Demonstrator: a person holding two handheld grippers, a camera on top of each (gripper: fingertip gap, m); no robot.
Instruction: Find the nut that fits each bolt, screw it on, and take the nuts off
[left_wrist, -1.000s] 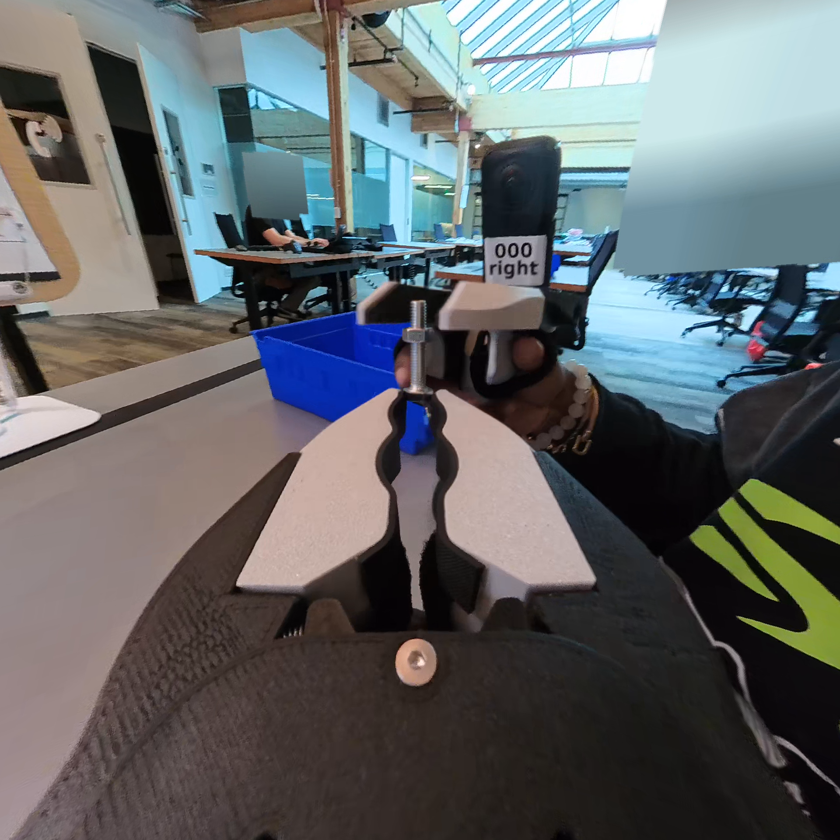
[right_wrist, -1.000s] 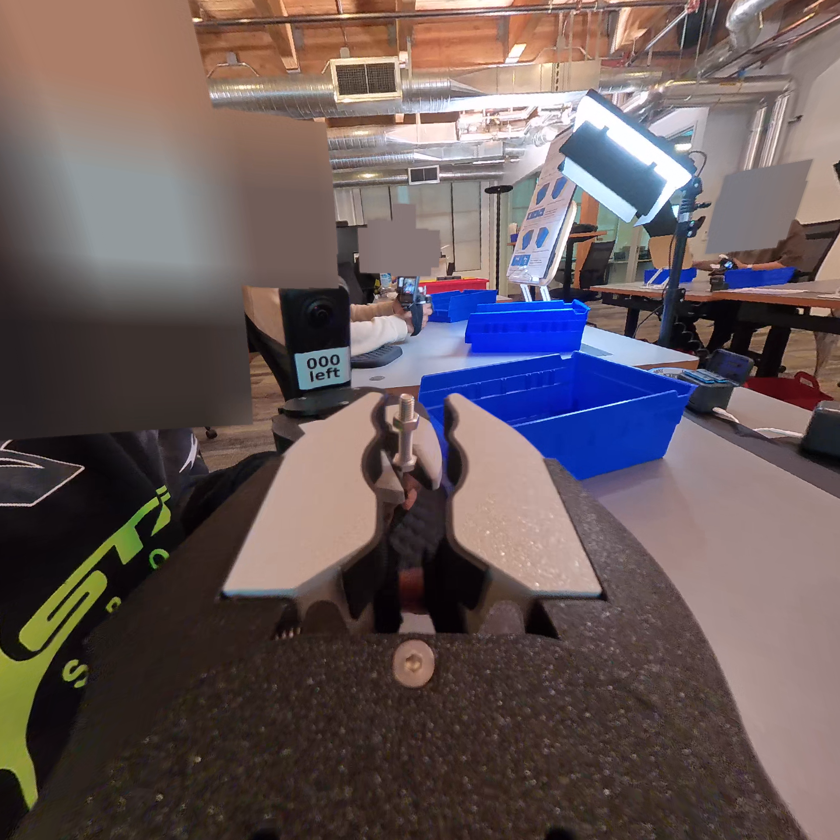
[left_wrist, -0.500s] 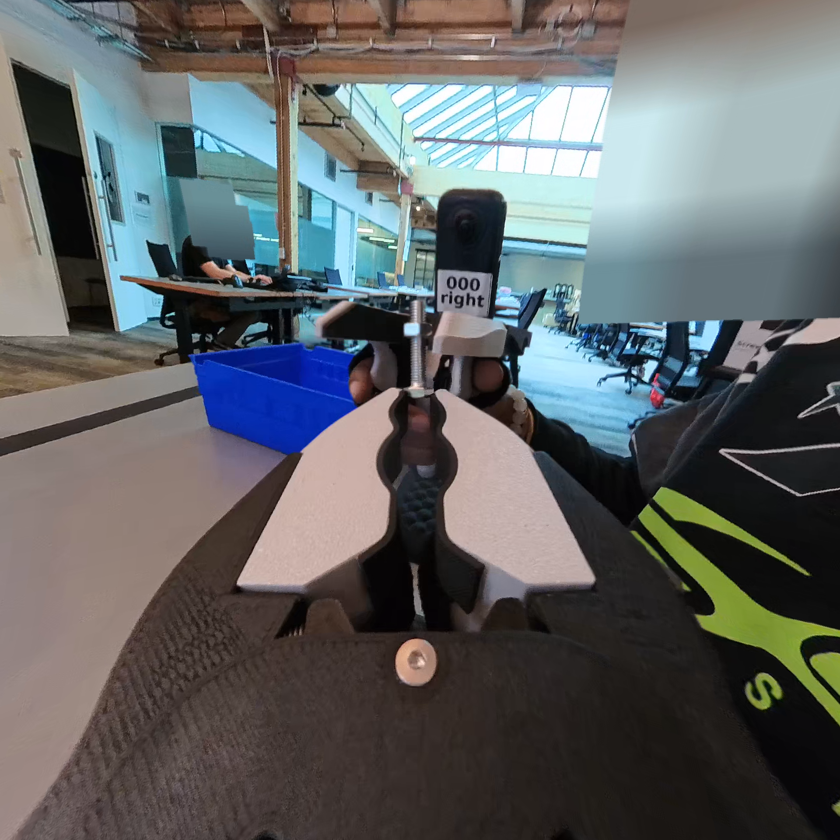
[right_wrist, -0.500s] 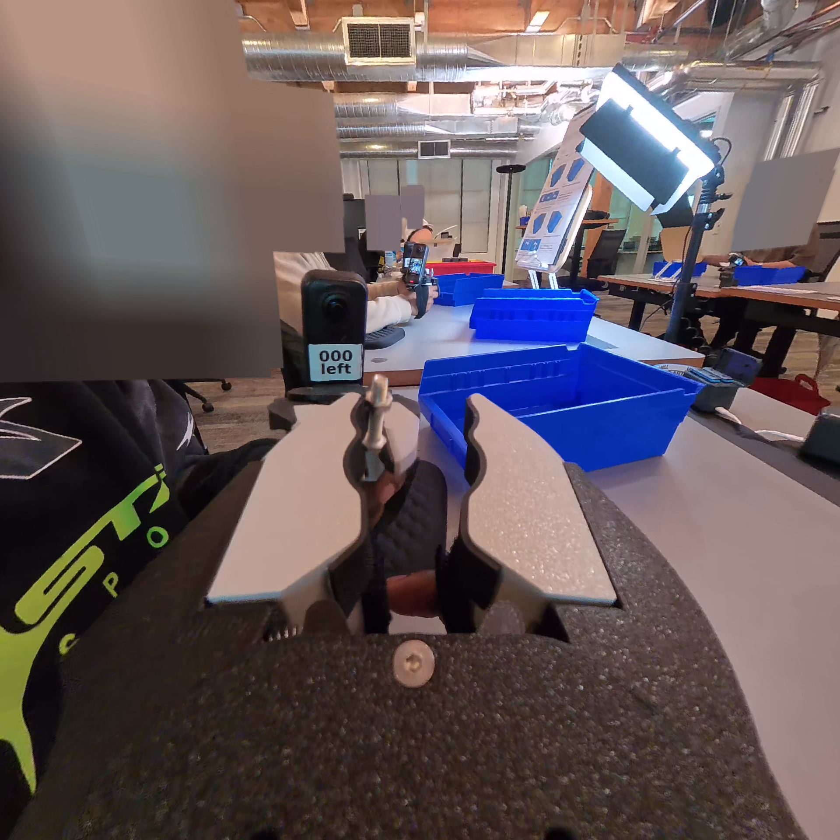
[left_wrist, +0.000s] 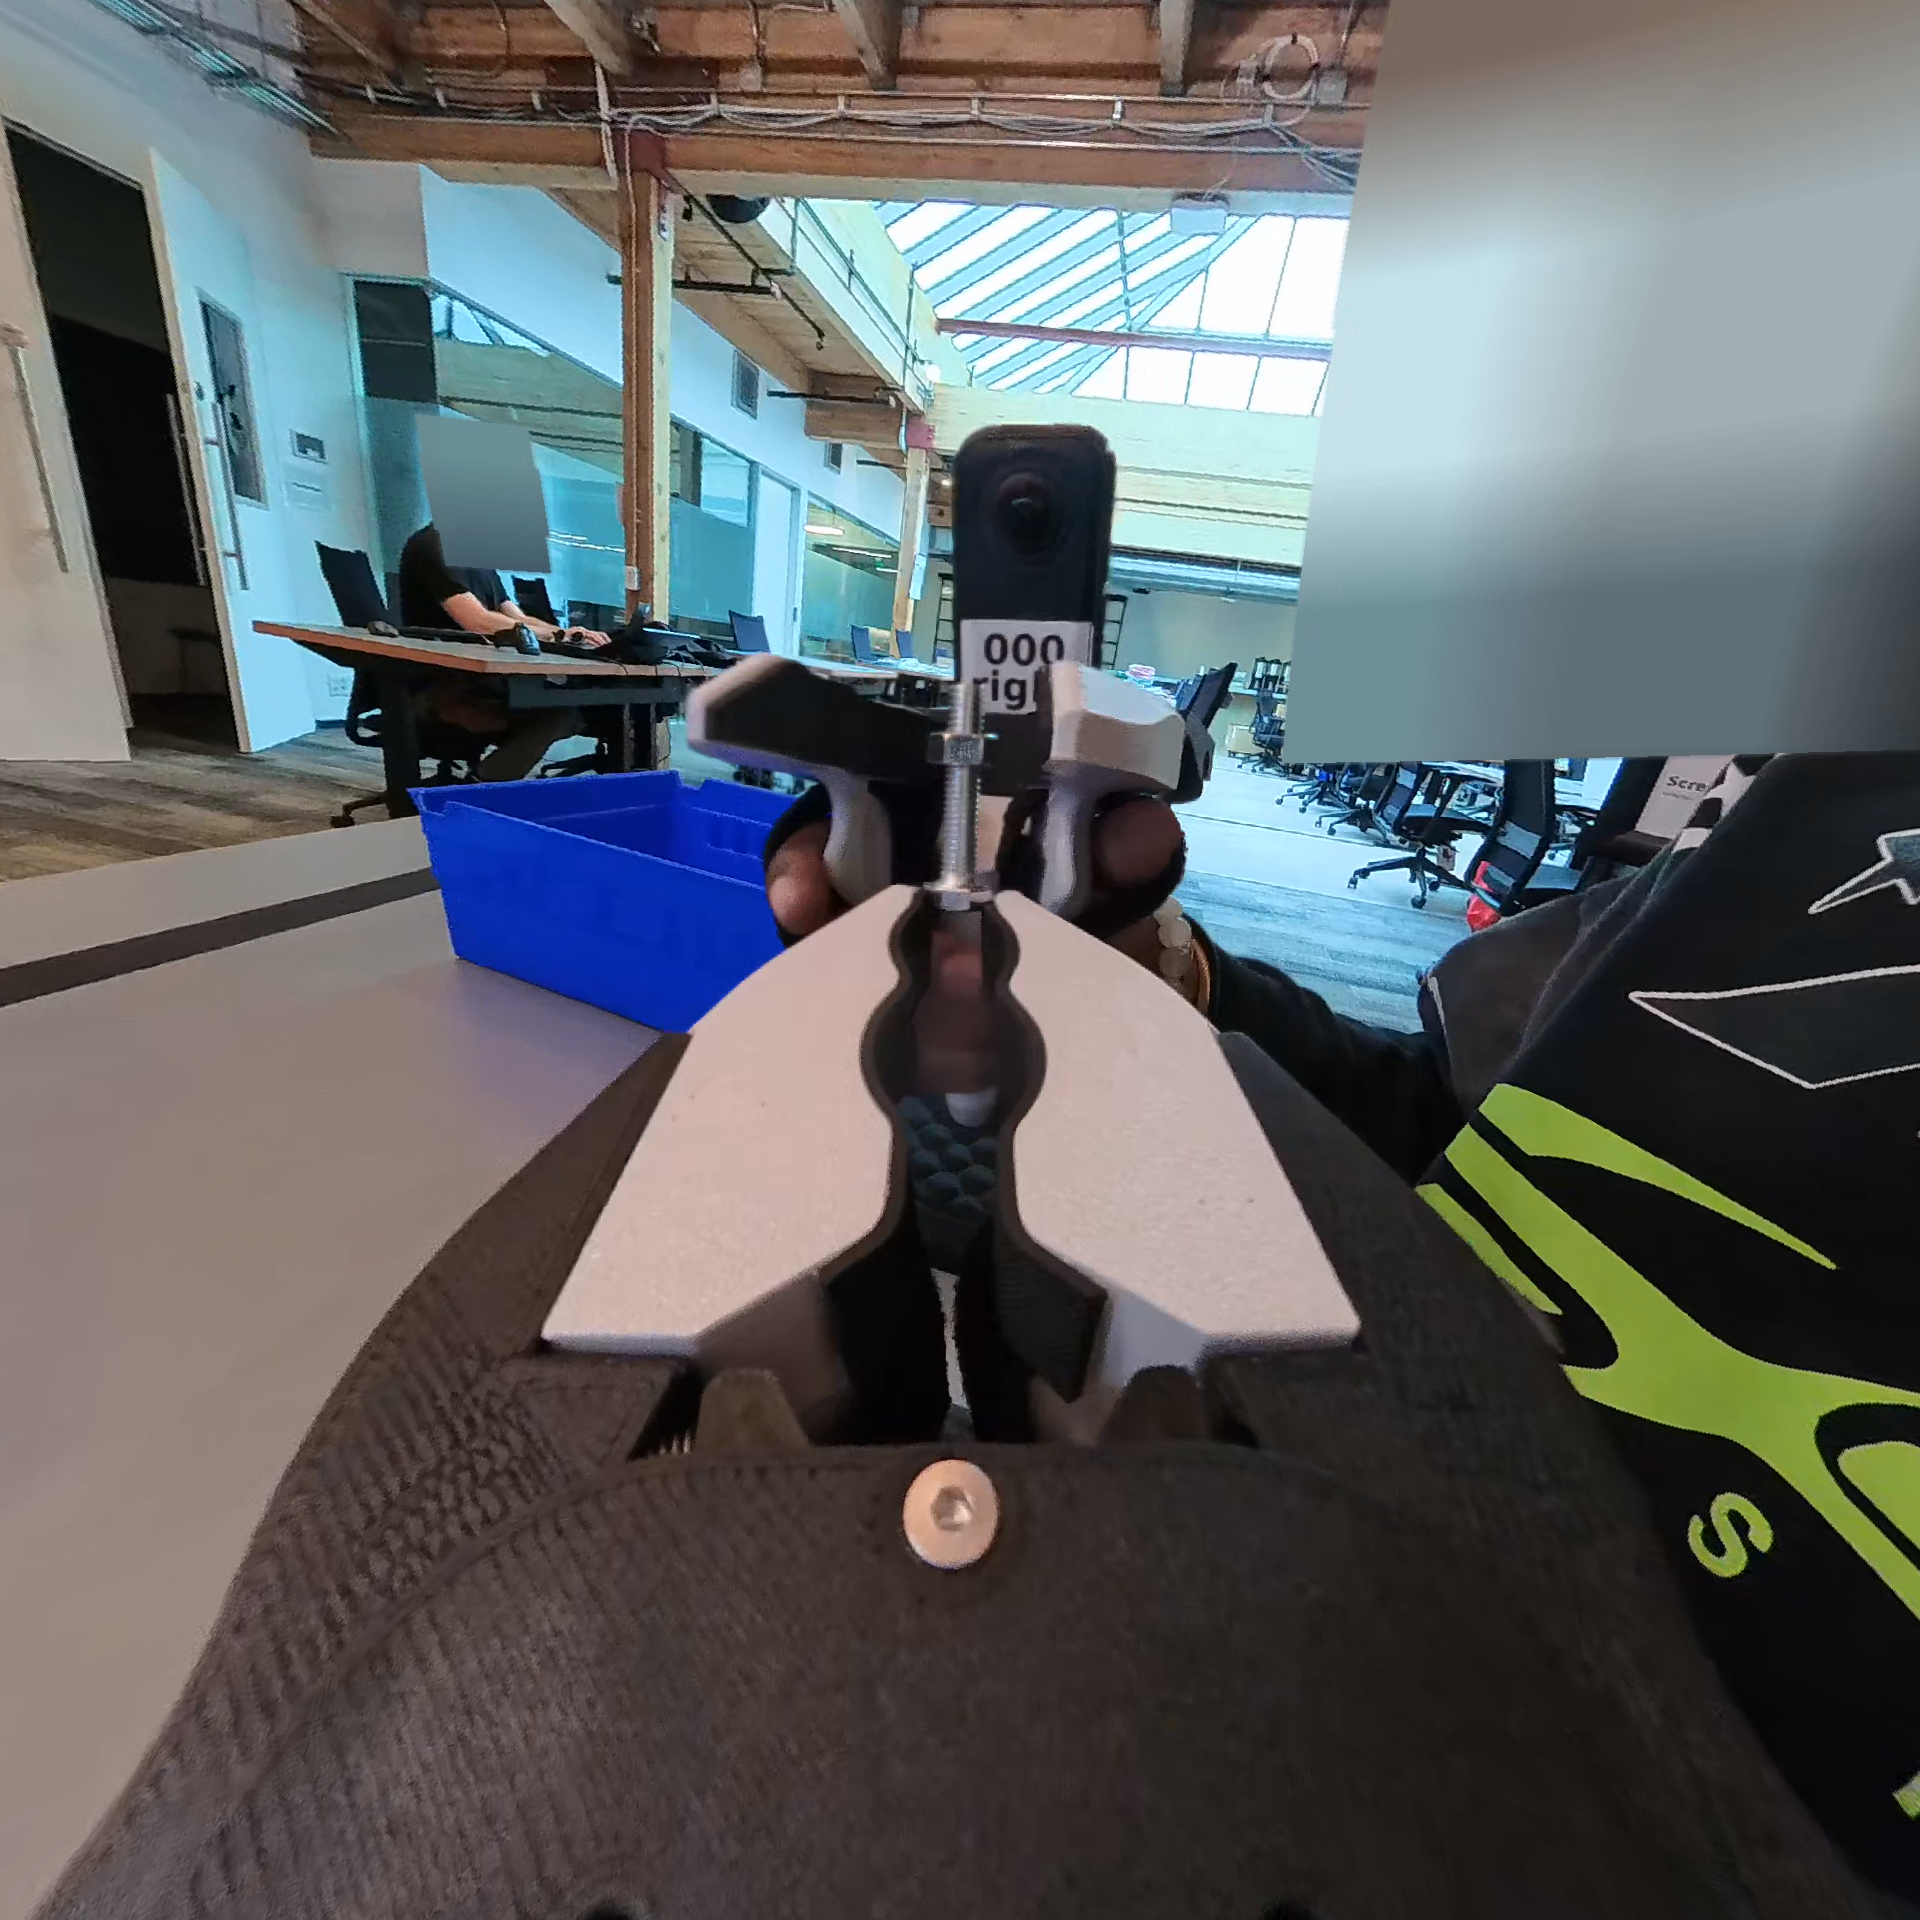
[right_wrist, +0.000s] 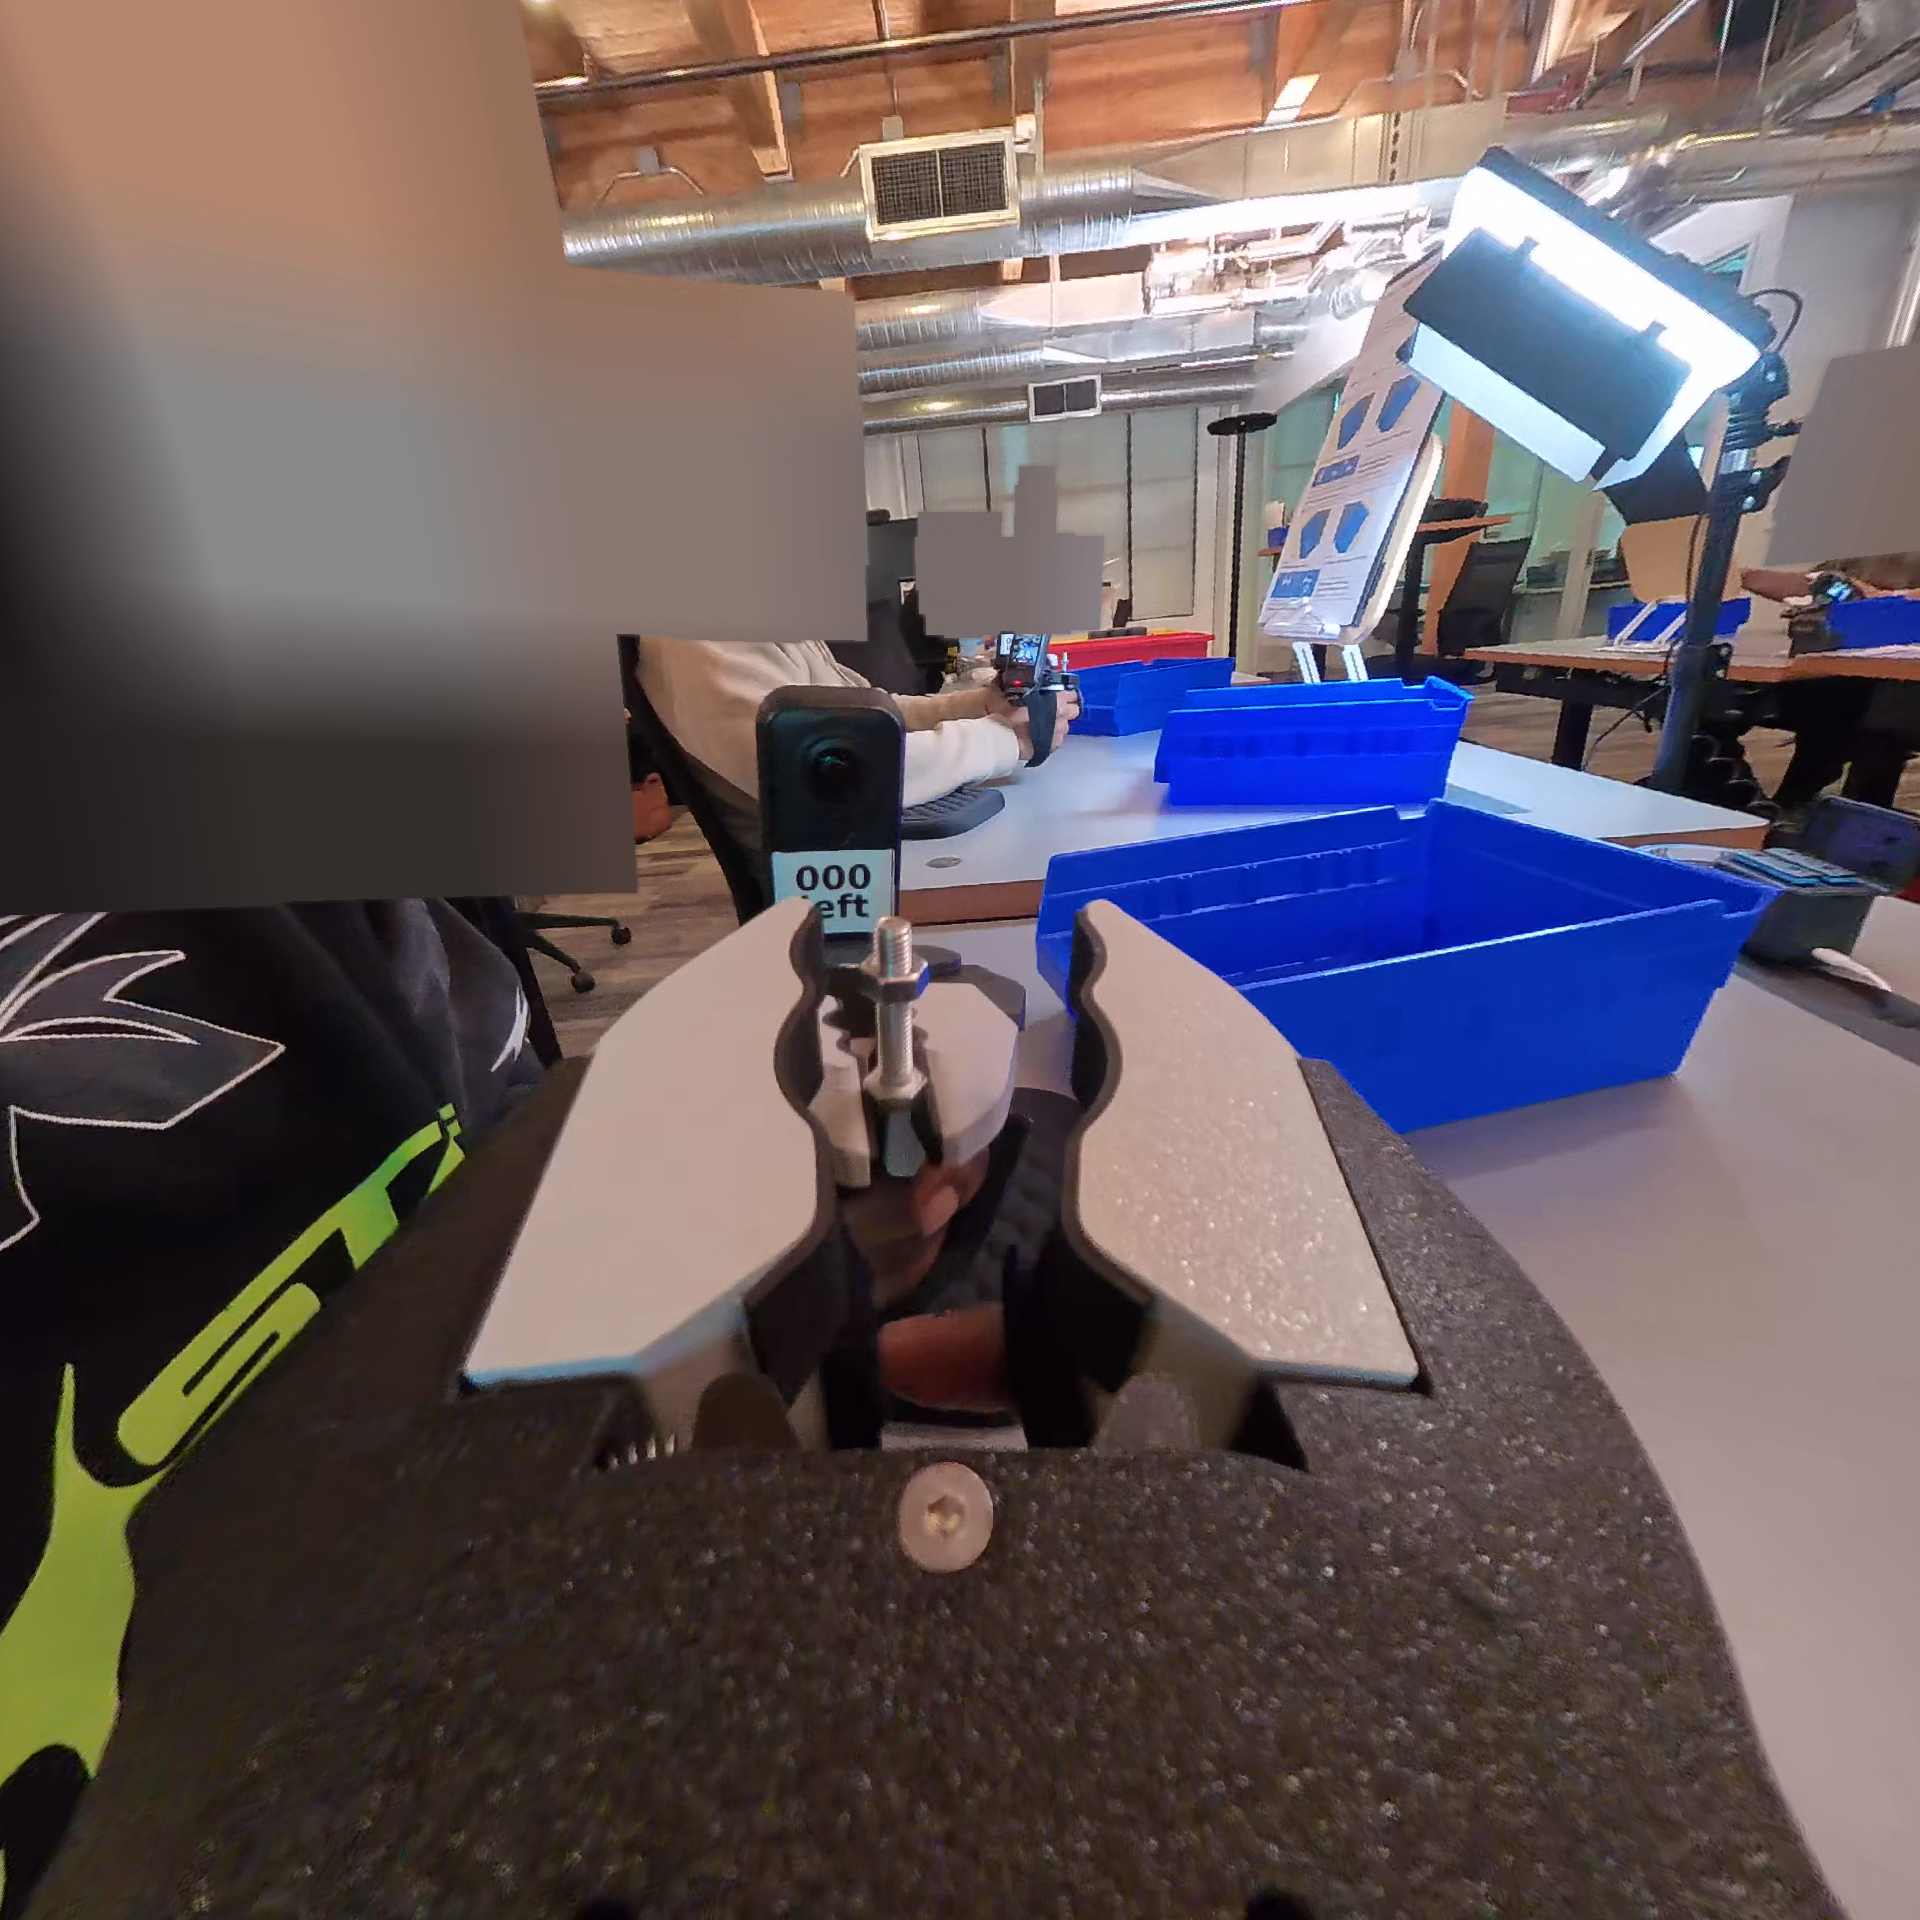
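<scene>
Left wrist view: at the tips of the left gripper (left_wrist: 958, 902) a silver bolt (left_wrist: 960, 821) is clamped by its head and stands upright, the fingers (left_wrist: 790, 1049) nearly closed on it. A nut (left_wrist: 961, 748) is seen high on the thread. Just behind the bolt the right gripper (left_wrist: 961, 743) is seen head-on, its two grey fingers spread to either side of the nut and clear of it, with a black camera above. The hand (left_wrist: 1127, 847) wrapped around its handle is partly hidden by the left fingers; a bead bracelet and dark sleeve follow to the right. A blue bin (left_wrist: 592, 894) is set on the grey table (left_wrist: 208, 1143) to the left.

Right wrist view: between the wide-open fingers (right_wrist: 1195, 1122) of the right gripper (right_wrist: 940, 971) the bolt (right_wrist: 896, 1023) is seen upright, nearer the left finger, no pad visibly pressing on it or on the nut (right_wrist: 894, 975). Its lower end is held in the left gripper (right_wrist: 899, 1132), facing this way, camera upright behind it. A blue bin (right_wrist: 1455, 997) sits on the table (right_wrist: 1714, 1299) to the right; further bins lie on a table beyond.
</scene>
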